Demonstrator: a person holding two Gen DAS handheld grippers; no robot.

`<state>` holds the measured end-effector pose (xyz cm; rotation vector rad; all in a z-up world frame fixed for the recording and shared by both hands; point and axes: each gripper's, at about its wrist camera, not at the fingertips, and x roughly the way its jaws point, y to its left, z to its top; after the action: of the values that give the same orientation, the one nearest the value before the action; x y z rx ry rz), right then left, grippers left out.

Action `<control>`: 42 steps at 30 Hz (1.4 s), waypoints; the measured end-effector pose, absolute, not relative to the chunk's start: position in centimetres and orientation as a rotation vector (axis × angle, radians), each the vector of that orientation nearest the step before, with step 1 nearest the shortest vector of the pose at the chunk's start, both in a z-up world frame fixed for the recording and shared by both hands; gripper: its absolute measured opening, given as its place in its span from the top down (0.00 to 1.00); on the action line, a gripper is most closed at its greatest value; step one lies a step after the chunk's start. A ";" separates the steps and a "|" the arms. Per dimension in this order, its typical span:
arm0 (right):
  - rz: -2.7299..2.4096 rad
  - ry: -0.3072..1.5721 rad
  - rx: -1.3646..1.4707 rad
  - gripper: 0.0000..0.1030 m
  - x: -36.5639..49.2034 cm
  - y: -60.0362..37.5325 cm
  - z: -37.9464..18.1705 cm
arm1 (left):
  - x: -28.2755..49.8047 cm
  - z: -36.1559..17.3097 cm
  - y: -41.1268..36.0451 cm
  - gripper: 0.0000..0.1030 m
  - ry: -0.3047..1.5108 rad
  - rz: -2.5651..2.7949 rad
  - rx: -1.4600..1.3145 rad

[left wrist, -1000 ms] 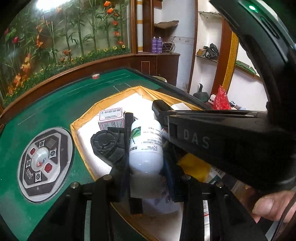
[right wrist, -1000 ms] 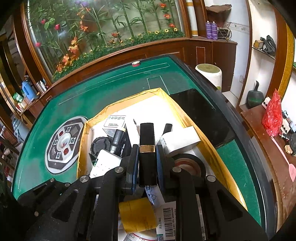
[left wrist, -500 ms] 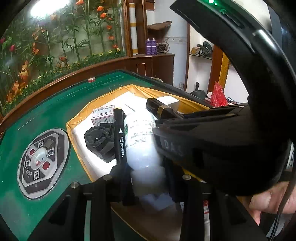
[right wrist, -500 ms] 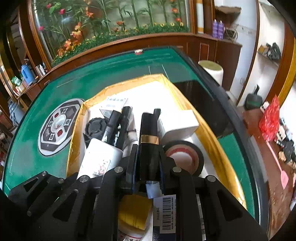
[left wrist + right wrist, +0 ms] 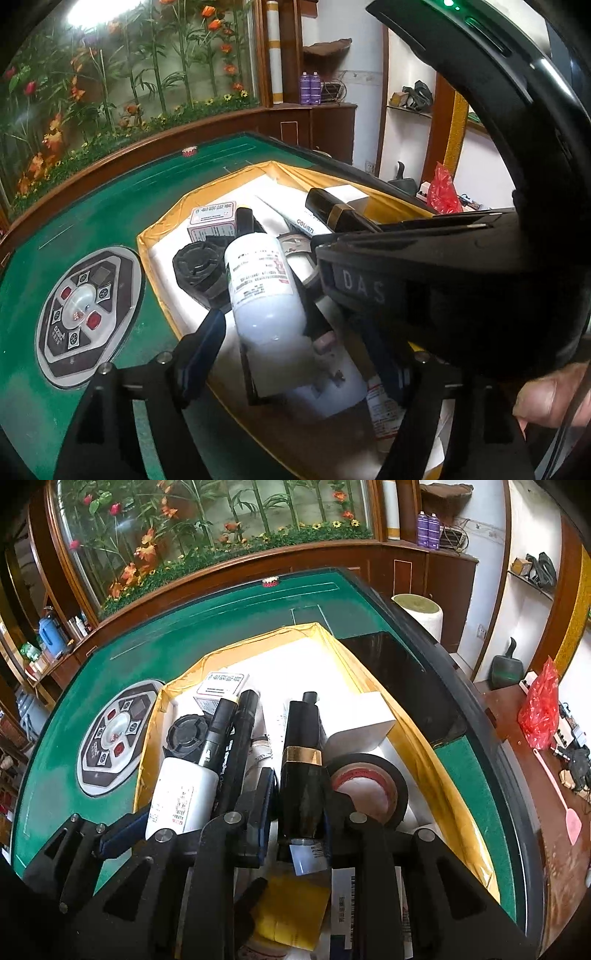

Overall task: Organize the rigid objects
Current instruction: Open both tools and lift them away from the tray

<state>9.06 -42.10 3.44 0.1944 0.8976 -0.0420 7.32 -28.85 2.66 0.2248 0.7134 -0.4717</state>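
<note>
Two claws work over one yellow-lined tray (image 5: 162,236) on the green surface (image 5: 110,206).

Left wrist view: the left claw (image 5: 295,339) is opening; its fingers stand spread on either side of a white bottle (image 5: 262,288), and the left pad is clearly off the bottle wall. The bottle lies inside the tray on top of other items, its black-capped end pointing away from the camera. Its label carries small printed text, too fine to read. Beside it sit a black ribbed cap (image 5: 197,264) and a small white box (image 5: 214,218) with an unreadable printed top. A white pen-like item (image 5: 295,218) reads "deli". The body of the other claw crosses the right of this view and bears the letters "DAS".

Right wrist view: the right claw (image 5: 297,805) is beginning to open; a black tube with a gold band (image 5: 301,760) sits between its fingers, and they appear to touch it on both sides. The tube rests over the tray, next to a roll of black tape (image 5: 369,786), a white block (image 5: 362,723) and two black markers (image 5: 229,738) whose lettering is not legible.

Progress, as judged: most items are already gathered in the tray; the bottle appears just released, and the tube is the next item to be let go.
</note>
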 end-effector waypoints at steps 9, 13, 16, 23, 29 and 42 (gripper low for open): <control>-0.062 0.904 0.223 0.59 8.6 -42.7 3.1 | 7.2 2.5 -29.3 0.21 0.720 -0.466 0.280; -0.072 0.891 0.213 0.59 8.1 -42.5 3.2 | 6.9 2.6 -29.2 0.21 0.714 -0.469 0.287; -0.073 0.862 0.233 0.59 7.4 -42.7 3.4 | 6.7 2.6 -29.1 0.20 0.705 -0.472 0.289; -0.089 0.721 0.361 0.58 3.7 -43.9 5.0 | 5.6 2.9 -28.9 0.21 0.693 -0.485 0.297; -0.107 0.646 0.373 0.58 0.3 -43.4 6.0 | 4.6 3.6 -28.8 0.21 0.661 -0.494 0.301; -0.143 0.615 0.353 0.58 -3.6 -42.6 7.9 | 3.5 5.0 -27.2 0.21 0.616 -0.494 0.255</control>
<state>-3.64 -42.56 7.95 0.3527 0.6146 -0.1430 3.45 -27.24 4.96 0.2550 0.6158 -0.4943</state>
